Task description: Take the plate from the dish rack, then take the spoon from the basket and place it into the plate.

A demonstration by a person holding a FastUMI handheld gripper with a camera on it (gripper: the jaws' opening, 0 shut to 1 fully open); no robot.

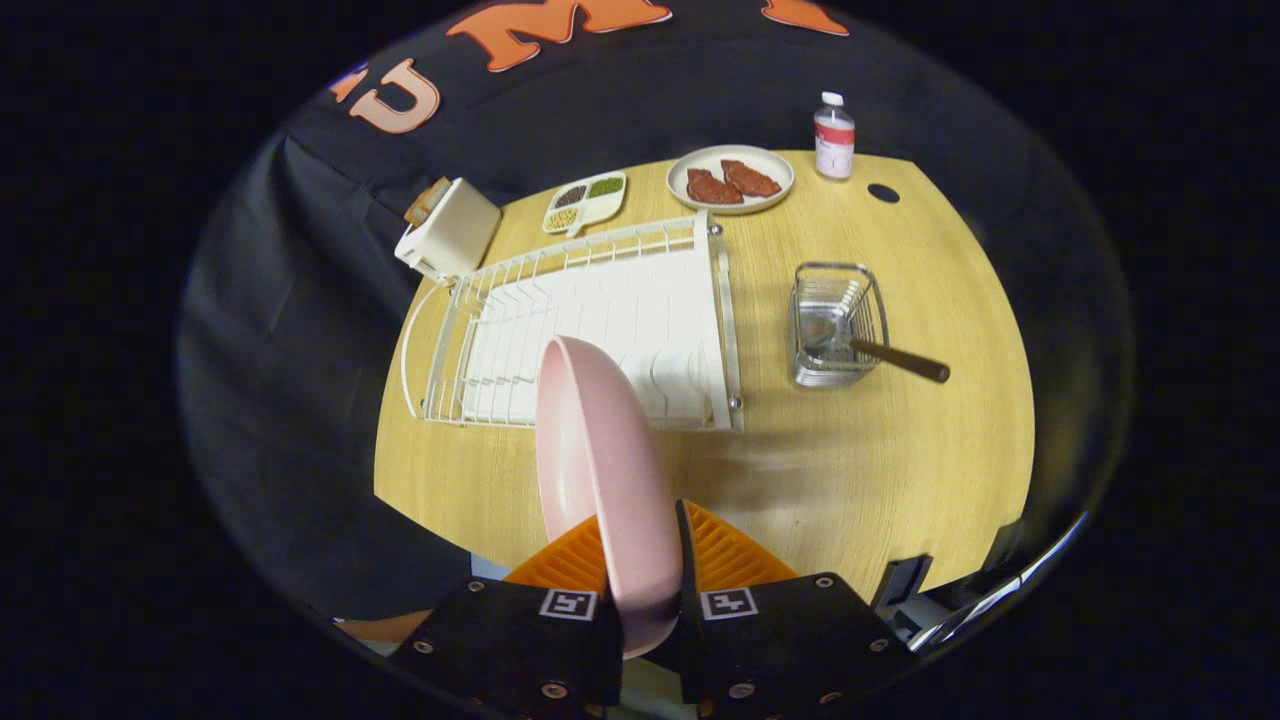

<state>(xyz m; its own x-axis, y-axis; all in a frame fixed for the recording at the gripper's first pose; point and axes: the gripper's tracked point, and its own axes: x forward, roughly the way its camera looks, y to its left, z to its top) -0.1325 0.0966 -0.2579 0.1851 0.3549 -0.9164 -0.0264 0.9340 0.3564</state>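
**Pink plate pinched on edge above the table**

Pink and smooth, the plate (600,470) stands on its edge between the two fingers of the gripper (645,560), which press on it from either side and hold it clear of the wooden table (880,470). Its rim runs away from the fingers toward the dish rack (600,330), and its upper part overlaps the near rail of the rack in the view; whether it touches that rail cannot be told.

The white wire dish rack lies on the left half of the table, just beyond the plate, with a pale ribbed tray inside it. To the right of the rack, well apart from it, stands a small wire basket (835,320). The spoon (870,345) rests in it, bowl down inside the basket, its dark handle sticking out over the near right rim and pointing right.

At the far side of the table sits a round white plate with two reddish-brown pieces of food (730,180) on it. To its right stands a small clear bottle (834,135) with a white cap. To the left of the food plate lies a divided dish (585,200) holding dark and green bits, and farther left, at the table's far left corner, a cream-coloured toaster (450,230) stands with a slice of bread in its slot.
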